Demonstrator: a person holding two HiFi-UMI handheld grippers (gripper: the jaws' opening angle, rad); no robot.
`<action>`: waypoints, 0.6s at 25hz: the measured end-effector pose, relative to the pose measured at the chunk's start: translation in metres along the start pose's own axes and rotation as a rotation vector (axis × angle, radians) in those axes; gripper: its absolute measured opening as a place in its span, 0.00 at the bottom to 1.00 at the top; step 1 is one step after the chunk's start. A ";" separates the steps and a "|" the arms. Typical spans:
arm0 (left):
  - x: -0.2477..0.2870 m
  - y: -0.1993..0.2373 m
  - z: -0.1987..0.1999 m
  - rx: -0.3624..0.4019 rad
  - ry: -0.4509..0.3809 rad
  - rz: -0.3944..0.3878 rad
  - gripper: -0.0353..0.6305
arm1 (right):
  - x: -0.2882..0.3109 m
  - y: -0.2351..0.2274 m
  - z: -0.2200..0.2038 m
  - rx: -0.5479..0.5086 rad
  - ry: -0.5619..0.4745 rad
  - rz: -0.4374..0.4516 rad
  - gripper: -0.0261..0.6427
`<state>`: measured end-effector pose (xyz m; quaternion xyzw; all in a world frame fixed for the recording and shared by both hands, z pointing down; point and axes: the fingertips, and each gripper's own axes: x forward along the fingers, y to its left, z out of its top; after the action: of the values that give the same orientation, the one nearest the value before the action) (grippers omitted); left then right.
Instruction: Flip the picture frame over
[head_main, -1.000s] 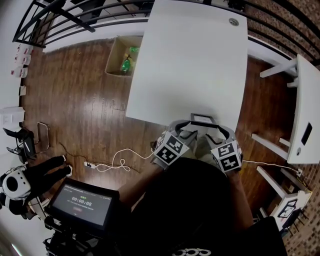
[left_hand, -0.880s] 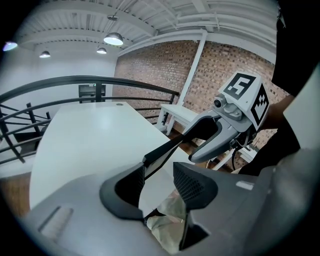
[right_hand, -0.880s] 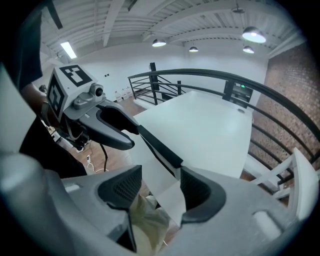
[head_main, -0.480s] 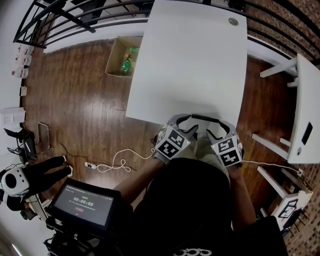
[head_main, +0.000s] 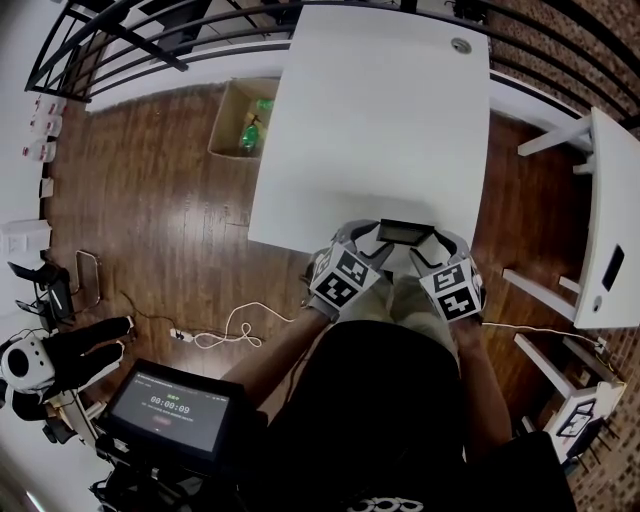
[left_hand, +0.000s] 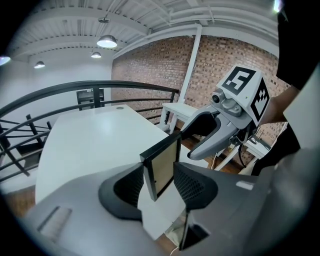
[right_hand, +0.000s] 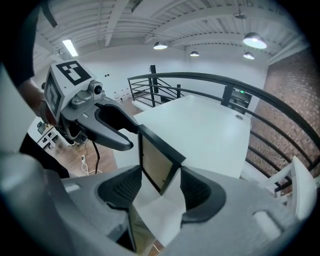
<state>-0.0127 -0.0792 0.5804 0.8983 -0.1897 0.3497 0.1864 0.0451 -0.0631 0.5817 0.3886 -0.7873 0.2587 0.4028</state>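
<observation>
Picture frame (head_main: 405, 233); tablet (head_main: 170, 408) timer at 00:00:09

White table (head_main: 380, 130), top nearly bare. There's a small round cap (head_main: 460, 45) set in the far right corner. The frame (head_main: 405, 233) is tilted up at the near edge, and whether it touches the top I can't tell. Down on the dark wood floor (head_main: 160, 200), an open cardboard box (head_main: 222, 115) sits just beside the table's left edge, with something green inside. Nearer in, a white cable (head_main: 235, 325) loops across the boards from a power strip (head_main: 178, 330).
</observation>
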 end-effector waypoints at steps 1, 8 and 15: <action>0.001 0.001 0.001 -0.003 0.001 0.001 0.34 | 0.001 -0.002 0.001 0.001 0.001 0.000 0.37; 0.016 0.005 0.003 -0.032 0.022 0.000 0.34 | 0.007 -0.012 -0.004 0.021 0.024 0.017 0.37; 0.041 0.009 0.005 -0.056 0.058 -0.013 0.34 | 0.020 -0.027 -0.020 0.055 0.066 0.045 0.37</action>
<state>0.0136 -0.0975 0.6074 0.8833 -0.1884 0.3691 0.2192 0.0680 -0.0717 0.6118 0.3730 -0.7747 0.3021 0.4116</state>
